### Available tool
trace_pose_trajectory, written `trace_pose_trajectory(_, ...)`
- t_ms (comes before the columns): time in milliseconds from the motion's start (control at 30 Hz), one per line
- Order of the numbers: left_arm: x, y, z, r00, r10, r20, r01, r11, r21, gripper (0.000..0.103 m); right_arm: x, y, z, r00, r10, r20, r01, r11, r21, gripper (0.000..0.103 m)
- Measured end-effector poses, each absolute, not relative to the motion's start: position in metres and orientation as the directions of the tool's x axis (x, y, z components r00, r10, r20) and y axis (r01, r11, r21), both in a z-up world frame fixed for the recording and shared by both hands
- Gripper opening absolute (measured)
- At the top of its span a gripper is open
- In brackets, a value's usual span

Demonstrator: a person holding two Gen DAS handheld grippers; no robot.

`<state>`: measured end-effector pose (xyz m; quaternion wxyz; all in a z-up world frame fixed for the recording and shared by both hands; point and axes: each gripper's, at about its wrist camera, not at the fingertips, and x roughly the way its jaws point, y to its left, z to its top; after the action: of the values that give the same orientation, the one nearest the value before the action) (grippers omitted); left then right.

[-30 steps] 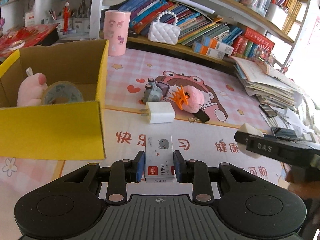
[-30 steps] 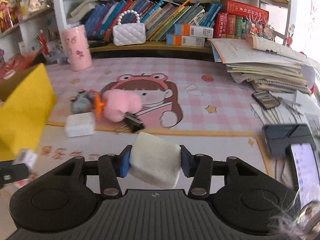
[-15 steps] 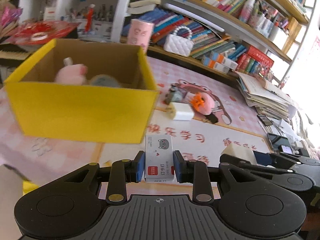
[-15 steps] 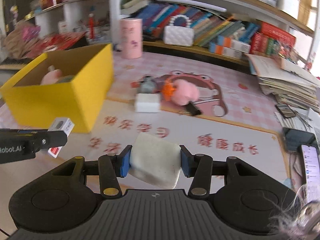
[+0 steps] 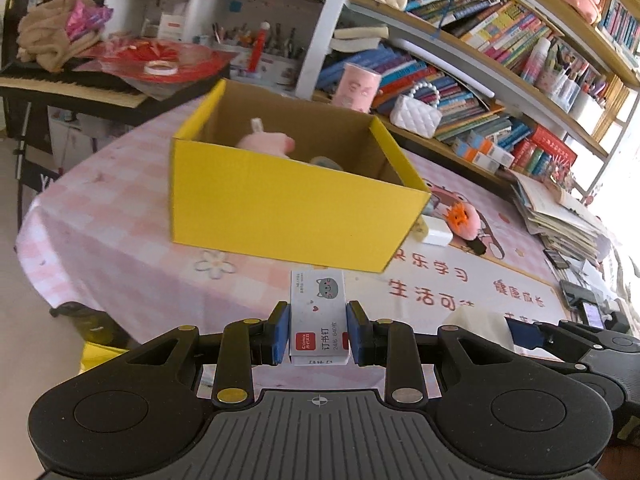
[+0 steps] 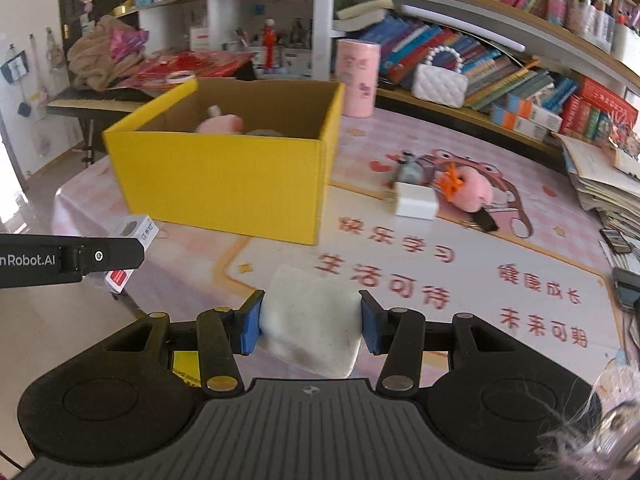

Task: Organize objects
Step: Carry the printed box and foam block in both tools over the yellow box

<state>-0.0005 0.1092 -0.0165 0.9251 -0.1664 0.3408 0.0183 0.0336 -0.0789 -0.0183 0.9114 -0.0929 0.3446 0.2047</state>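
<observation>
An open yellow cardboard box (image 5: 280,208) stands on the pink checked desk (image 5: 120,248), holding a pink plush toy (image 5: 264,142) and a greyish roll of tape (image 5: 326,162). In front of it, the left tongs (image 5: 318,332) clench a small white staple box with a grey cat print (image 5: 318,312), while the right tongs (image 6: 310,322) grip a white squashy foam block (image 6: 312,320) between blue pads. Beside the box lie a white charger plug (image 6: 414,200), a pink pompom with an orange claw clip (image 6: 466,188) and a black binder clip (image 6: 484,220).

Crowded bookshelves (image 6: 500,56) behind pink-clothed table (image 6: 400,264)
</observation>
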Motion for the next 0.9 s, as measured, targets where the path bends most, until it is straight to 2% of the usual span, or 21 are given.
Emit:
trace_pose_trajectory(533, -0.037, 0.152, -0.009, 0.789, -0.049, -0.612, -0.157, 0.948, -0.277, 0.028, -0.004, -0.026, -0.017, 0.677, 0.351, -0.646, -0.481, 0.876, -0.028, 0.046)
trace_pose_trajectory(900, -0.027, 0.159, 0.009, 0.832, -0.02, -0.555, -0.139, 0.96, -0.244, 0.028, 0.002, -0.012, -0.004, 0.698, 0.357, -0.621, -0.499, 0.864, -0.064, 0.045)
